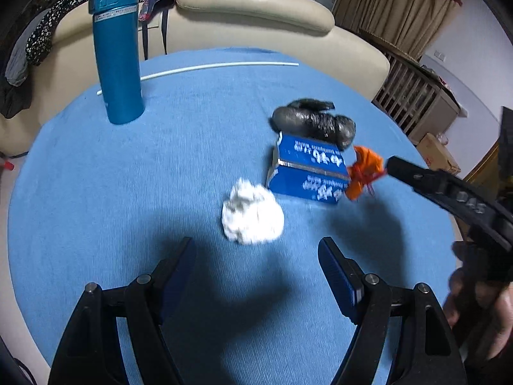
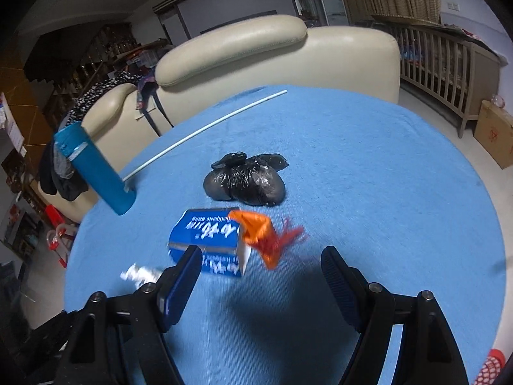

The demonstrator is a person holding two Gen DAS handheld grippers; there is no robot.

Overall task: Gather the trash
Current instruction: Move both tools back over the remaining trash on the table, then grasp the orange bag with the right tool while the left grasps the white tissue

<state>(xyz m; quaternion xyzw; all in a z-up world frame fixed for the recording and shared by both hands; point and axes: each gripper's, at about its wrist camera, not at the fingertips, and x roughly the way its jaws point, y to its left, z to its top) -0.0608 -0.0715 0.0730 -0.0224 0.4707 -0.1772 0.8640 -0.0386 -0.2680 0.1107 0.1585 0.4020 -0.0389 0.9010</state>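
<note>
A crumpled white tissue lies on the blue tablecloth just ahead of my open, empty left gripper. A blue carton lies beyond it, with a black plastic bag behind and an orange scrap with red strings at its right end. My right gripper is open and empty; the carton is by its left finger and the orange scrap just ahead. The black bag lies farther back. The tissue shows partly behind the left finger. The right gripper's finger shows by the scrap.
A tall teal flask stands at the table's far left; it also shows in the right wrist view. A thin white rod lies along the far edge. A cream sofa stands behind the round table. A wooden crib and cardboard box stand right.
</note>
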